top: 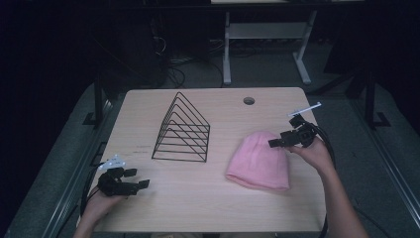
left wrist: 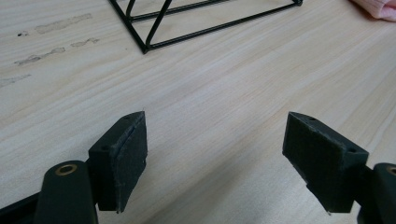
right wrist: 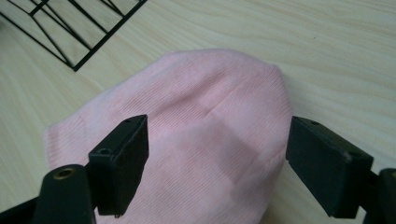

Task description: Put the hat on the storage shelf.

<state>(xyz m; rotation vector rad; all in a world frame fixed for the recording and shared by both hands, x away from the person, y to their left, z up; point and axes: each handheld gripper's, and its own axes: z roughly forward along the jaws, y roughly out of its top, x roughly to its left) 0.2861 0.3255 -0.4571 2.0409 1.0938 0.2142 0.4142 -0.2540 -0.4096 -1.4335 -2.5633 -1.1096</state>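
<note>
Hat: pink hat [top: 258, 161] lies flat on the table [top: 198, 208], beside the wire rack [top: 182, 130].
Right gripper [top: 282, 142]: jaws wide, empty, just over the hat (nearer hand).
Left gripper [top: 132, 182]: wide apart, empty, well apart.

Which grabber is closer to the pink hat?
Right. The right gripper hovers at the pink hat, fingers open over its rounded top. The left gripper is far off near the table's front left corner, open.
</note>
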